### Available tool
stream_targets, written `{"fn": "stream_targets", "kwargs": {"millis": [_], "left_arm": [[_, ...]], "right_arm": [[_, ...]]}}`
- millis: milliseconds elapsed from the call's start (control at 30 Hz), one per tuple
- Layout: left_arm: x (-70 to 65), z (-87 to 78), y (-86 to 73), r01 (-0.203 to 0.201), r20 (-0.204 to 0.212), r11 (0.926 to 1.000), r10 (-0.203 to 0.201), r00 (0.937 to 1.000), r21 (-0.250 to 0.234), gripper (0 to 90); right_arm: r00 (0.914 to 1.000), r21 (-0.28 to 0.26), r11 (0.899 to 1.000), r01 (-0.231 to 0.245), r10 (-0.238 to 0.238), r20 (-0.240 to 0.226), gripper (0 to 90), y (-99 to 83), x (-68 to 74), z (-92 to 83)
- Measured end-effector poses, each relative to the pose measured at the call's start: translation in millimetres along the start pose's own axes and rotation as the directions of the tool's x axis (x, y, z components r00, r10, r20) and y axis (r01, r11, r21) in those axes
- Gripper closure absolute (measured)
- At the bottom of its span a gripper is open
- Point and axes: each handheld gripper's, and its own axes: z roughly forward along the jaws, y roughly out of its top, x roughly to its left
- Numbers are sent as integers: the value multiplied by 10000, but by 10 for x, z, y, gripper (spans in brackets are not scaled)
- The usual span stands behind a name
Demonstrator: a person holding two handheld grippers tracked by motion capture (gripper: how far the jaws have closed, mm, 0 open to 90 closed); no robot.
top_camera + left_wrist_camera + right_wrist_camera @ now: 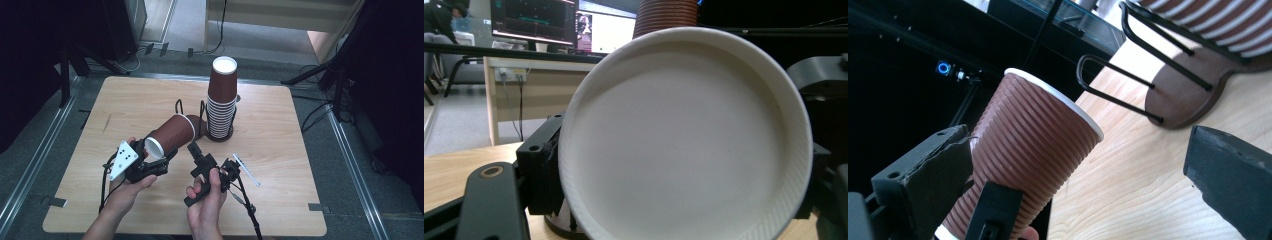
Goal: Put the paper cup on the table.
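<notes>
Left gripper view: cup [684, 145] base hides the stack's [666, 15] lower part.

Left gripper [156, 161] jaws clamped; right gripper [196, 150] jaws apart, empty.

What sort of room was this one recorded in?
Probably a lab or office set up for recording: a lone wooden table on grey floor among dark stand legs, with lit monitors on a desk behind.
</notes>
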Motion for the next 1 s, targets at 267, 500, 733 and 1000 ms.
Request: {"fn": "stream_targets", "kwargs": {"millis": [267,500,733,1000], "left_arm": [[-49,23,-50,-81,185,9999,80,9998,91,205],[-114,43,-70,-145,422,9998,141,9990,101,205],[-149,48,-79,-241,569,9996,230,9981,173,205],[-157,51,-83,-293,723,9992,273,9970,265,206]], "right_arm": [[9903,69,9904,-1377,1376,195,0,36,23,19],[9621,437,9611,-2727,2723,156,0,45,7,99],[9288,582,9270,-3705,3698,226,0,53,-29,174],[9031,824,8994,-4292,4289,220,0,95,-82,241]]}}
